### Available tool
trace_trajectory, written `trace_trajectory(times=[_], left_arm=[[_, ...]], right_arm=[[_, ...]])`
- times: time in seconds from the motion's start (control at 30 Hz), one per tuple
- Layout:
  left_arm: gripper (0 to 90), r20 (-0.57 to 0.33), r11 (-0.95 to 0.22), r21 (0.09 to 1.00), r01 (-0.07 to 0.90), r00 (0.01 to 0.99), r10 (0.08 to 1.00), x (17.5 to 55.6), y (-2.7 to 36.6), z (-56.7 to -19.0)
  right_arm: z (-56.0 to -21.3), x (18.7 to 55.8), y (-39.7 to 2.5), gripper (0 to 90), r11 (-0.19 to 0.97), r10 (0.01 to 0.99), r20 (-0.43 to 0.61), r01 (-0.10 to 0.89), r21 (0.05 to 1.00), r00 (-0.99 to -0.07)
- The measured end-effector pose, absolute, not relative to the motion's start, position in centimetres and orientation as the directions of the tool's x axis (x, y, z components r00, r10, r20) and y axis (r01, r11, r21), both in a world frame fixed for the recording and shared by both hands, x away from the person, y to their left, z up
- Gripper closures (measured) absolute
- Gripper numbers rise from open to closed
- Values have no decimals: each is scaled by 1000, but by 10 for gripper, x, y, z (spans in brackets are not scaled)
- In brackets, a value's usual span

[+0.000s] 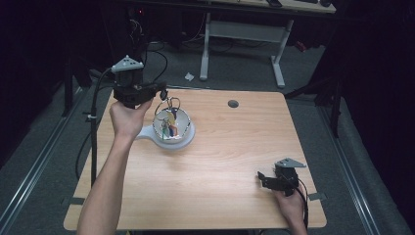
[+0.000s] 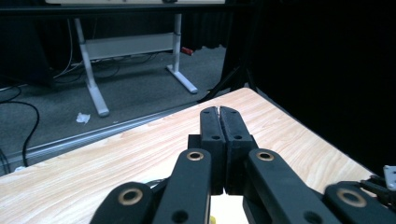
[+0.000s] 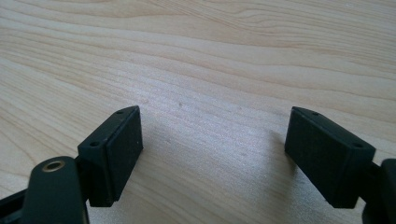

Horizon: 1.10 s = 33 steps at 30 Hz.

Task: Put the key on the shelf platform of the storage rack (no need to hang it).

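My left gripper (image 1: pixel 163 93) is held up over the table's far left, its jaws pressed shut (image 2: pixel 219 116). Right under its tip, thin metal loops (image 1: pixel 170 103) rise from a white bowl (image 1: pixel 182 138) with a side handle. Coloured pieces (image 1: pixel 169 125) lie inside the bowl. I cannot tell whether the loops are pinched between the jaws. My right gripper (image 1: pixel 262 176) rests low over the bare wood at the near right. It is open wide (image 3: pixel 212 149) with nothing between its fingers.
The wooden table (image 1: pixel 230 161) has a round cable hole (image 1: pixel 233 103) near its far edge. Beyond that edge stand a white desk frame (image 1: pixel 244 34), cables and a scrap of paper (image 1: pixel 189 76) on grey floor. A black stand (image 1: pixel 93 142) rises at the table's left side.
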<state>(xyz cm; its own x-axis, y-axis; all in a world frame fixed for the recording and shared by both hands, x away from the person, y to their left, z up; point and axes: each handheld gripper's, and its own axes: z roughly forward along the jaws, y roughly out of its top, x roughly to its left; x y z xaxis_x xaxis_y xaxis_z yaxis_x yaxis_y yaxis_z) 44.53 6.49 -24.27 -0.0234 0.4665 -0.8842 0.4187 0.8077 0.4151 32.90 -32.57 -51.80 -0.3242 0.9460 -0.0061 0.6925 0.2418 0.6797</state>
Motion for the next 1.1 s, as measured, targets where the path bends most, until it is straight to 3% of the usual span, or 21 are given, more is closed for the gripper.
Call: trace_trajectory(times=[1.1], left_arm=[[895, -852, 803, 395, 446, -149, 502, 477, 51, -313]], right_arm=[[-518, 329, -326, 191, 244, 945, -6, 692, 680, -327]])
